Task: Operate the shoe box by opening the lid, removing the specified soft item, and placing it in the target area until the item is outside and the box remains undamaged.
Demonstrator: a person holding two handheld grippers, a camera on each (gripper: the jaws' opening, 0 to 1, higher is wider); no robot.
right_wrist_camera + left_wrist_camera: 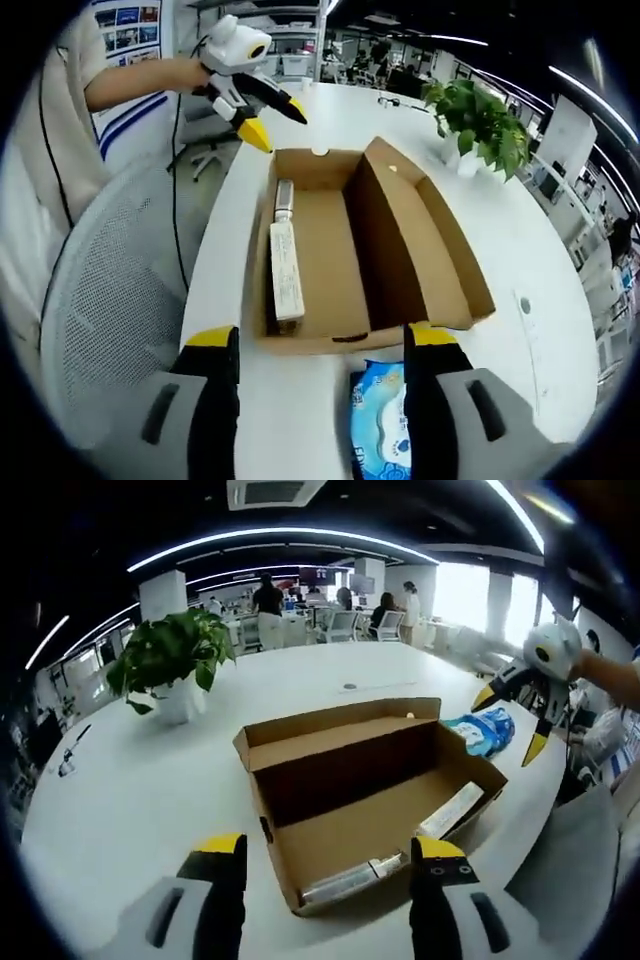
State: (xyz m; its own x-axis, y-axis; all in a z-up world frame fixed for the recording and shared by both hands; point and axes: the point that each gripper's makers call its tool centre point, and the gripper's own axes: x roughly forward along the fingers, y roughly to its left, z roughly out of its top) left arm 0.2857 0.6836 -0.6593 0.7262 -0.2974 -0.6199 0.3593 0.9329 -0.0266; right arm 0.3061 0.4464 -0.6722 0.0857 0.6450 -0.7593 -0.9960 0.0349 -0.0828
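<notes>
Outside, crinkly blue soft pack [383, 432] lies beside open rectangular cardboard shoe box [400, 240].

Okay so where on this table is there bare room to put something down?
Widest free patch: white table between the potted plant and the open shoe box. More bare top beyond the box's lid flap. Crowded: the blue wipes pack lies close beside the box, near the chair-side edge.
</notes>
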